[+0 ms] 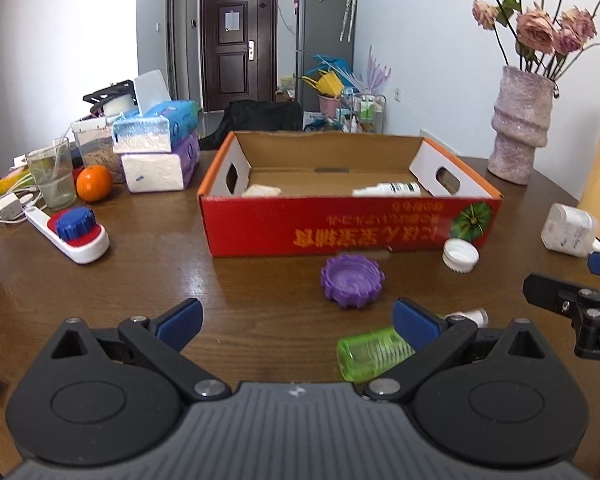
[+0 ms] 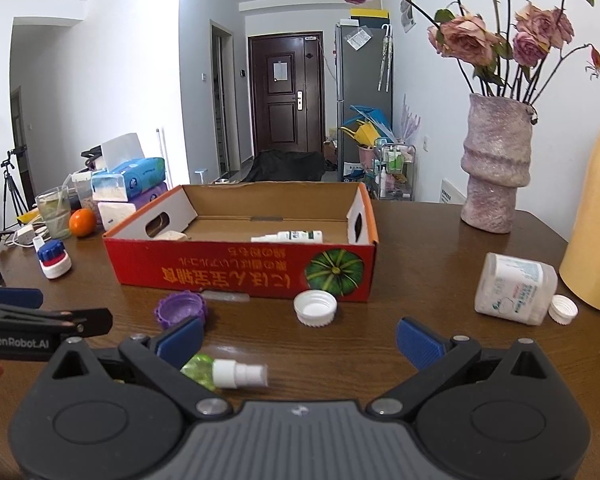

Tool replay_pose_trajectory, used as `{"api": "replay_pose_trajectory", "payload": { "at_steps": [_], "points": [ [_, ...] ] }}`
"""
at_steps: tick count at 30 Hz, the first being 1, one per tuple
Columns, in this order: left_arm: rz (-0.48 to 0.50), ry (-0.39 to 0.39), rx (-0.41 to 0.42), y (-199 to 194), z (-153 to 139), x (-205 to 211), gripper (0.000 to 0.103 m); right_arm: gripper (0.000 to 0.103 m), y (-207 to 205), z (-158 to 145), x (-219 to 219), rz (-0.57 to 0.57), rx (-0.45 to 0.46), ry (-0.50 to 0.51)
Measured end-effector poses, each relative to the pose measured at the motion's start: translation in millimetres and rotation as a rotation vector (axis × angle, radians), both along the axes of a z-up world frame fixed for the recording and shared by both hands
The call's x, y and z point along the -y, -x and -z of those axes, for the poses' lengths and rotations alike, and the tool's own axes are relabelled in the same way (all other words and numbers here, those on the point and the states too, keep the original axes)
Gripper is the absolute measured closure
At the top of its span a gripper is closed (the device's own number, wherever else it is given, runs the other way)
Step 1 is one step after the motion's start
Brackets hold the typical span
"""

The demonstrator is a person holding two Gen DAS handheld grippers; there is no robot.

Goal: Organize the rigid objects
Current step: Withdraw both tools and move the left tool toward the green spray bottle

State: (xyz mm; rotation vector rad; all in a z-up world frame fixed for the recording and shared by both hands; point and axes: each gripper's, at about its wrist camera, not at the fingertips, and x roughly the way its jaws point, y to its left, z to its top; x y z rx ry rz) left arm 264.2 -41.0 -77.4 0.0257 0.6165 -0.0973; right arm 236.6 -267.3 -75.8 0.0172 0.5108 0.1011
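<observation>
A: Grippers?
B: Left gripper (image 1: 296, 320) jaws spread wide, nothing between them. Right gripper (image 2: 298, 338) same, spread, empty. Both low over the brown counter (image 1: 160, 276).

A: Task items?
B: Green spray bottle (image 1: 370, 354) lies on its side on the counter, just beside the left gripper's right finger, white nozzle pointing right. Purple cap (image 1: 352, 280) sits open side up in front of the red box (image 1: 340, 228). White cap (image 1: 460, 254) near the box's right front corner. White pill bottle (image 2: 514, 288) on its side further right, its own small cap (image 2: 563, 309) touching its mouth.

A: In the box?
B: White spray bottle (image 2: 288, 236) lying down near the right end, a pale lump (image 2: 170, 236) at the left end.

A: Readable text?
B: "GenRobot.AI" on the left gripper's side in the right wrist view. Box front has yellow East Asian characters upside down, plus a green pumpkin picture. Bottle labels too blurred.

A: Left side?
B: Blue cap (image 1: 75, 222) on a white-and-red holder (image 1: 82, 242), apart from the box.
</observation>
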Motion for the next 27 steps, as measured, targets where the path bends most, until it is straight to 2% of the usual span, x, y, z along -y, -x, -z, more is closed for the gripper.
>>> {"api": "replay_pose_trajectory", "payload": {
  "at_steps": [14, 27],
  "points": [
    [0.057, -0.031, -0.047, 8.7, 13.9, 19.6, 0.000, 0.000, 17.9, 17.8, 23.7, 0.010, -0.019, -0.006],
    [0.235, -0.124, -0.128, -21.0, 33.8, 61.9, 0.000, 0.000, 12.2, 30.7, 49.4, 0.074, -0.031, -0.103]
  ]
}}
